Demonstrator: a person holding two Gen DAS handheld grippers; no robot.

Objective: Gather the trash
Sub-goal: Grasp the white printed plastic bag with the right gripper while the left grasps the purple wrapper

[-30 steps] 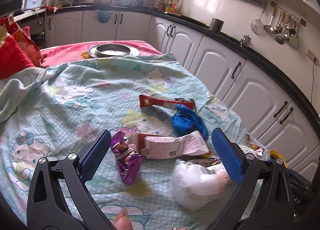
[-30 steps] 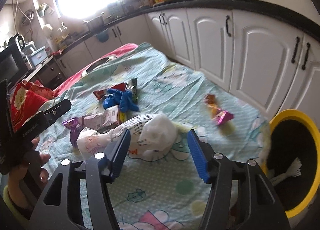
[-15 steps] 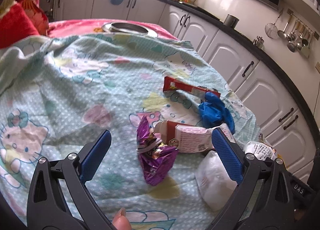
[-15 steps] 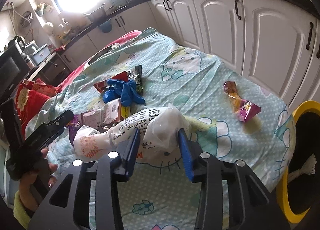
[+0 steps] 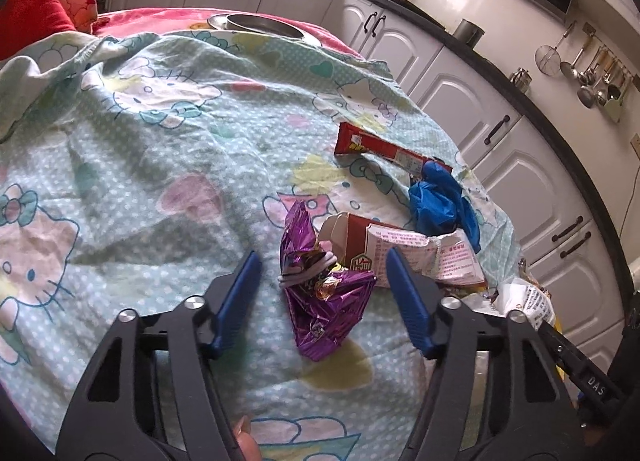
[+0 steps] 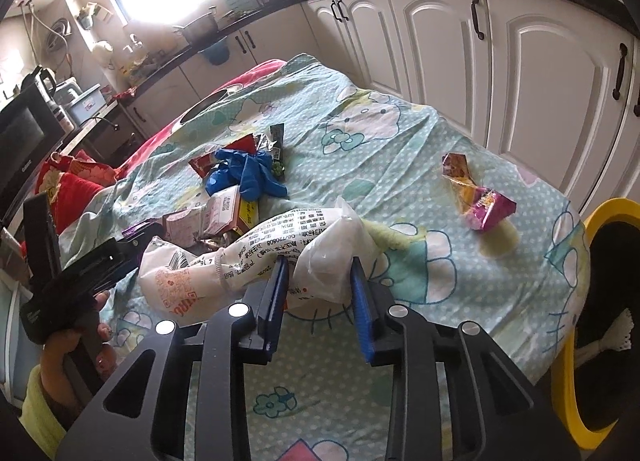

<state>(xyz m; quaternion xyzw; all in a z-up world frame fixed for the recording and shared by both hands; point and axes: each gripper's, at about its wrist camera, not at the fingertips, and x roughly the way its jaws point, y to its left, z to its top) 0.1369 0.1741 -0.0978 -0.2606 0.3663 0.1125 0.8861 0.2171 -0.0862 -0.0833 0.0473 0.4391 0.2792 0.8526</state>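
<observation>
A crumpled purple foil wrapper [image 5: 320,293] lies on the Hello Kitty cloth [image 5: 140,165], between the open jaws of my left gripper [image 5: 322,273]. Behind it lie a flattened red and white carton [image 5: 404,249], a blue glove [image 5: 440,205] and a red snack wrapper [image 5: 380,149]. My right gripper [image 6: 318,277] has its jaws closed onto a white plastic bag [image 6: 332,257] with printed text. The glove [image 6: 244,173] and a pink and orange wrapper [image 6: 480,197] lie further off. The left gripper shows in the right wrist view [image 6: 72,285].
A yellow-rimmed bin [image 6: 600,301] with a black liner stands off the table's right end. White cabinets [image 6: 520,61] run along the right. A metal plate [image 5: 260,23] sits at the far end of the table, and red cushions [image 5: 36,9] at the far left.
My left gripper moved down and forward over the purple wrapper, and its jaws narrowed around it. My right gripper's jaws closed in on the white plastic bag.
</observation>
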